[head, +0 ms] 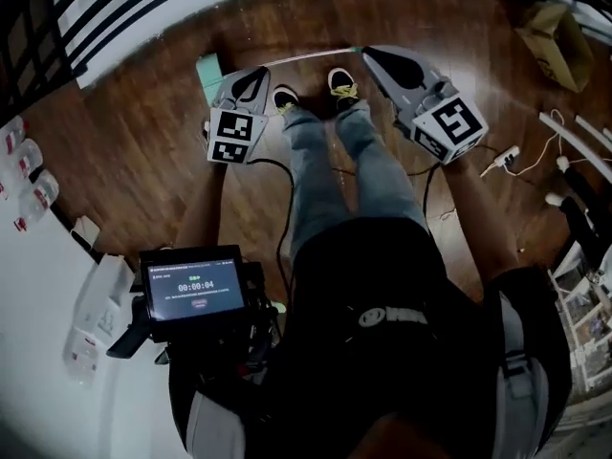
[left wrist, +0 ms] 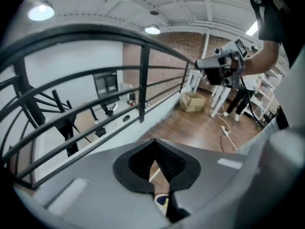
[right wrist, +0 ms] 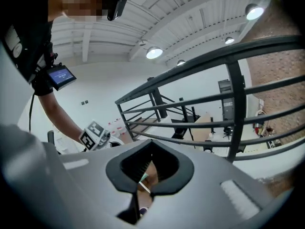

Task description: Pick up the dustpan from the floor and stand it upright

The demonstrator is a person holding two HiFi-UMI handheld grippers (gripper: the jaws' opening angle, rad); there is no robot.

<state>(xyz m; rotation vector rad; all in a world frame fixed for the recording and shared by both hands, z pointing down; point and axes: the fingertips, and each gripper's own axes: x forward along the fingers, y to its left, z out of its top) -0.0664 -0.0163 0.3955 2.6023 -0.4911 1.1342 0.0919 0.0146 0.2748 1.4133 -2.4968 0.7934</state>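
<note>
The dustpan lies flat on the wooden floor in the head view: a teal pan point(head: 207, 71) with a thin pale handle point(head: 306, 58) running right, just beyond the person's shoes point(head: 341, 85). My left gripper point(head: 260, 71) hangs over the floor beside the pan, jaws together, nothing in them. My right gripper point(head: 369, 54) points toward the handle's far end, jaws also together and empty. In the left gripper view the closed left gripper point(left wrist: 153, 141) shows a strip of handle point(left wrist: 155, 173) through the hole behind its tips. The right gripper point(right wrist: 151, 142) is likewise closed in its own view.
A black railing point(head: 29, 27) borders the floor at the upper left. A cardboard box point(head: 555, 38) sits at the upper right, with a power strip and white cables point(head: 502, 161) below it. A white table point(head: 38, 285) is at the left. A screen device point(head: 194, 295) hangs on the person's chest.
</note>
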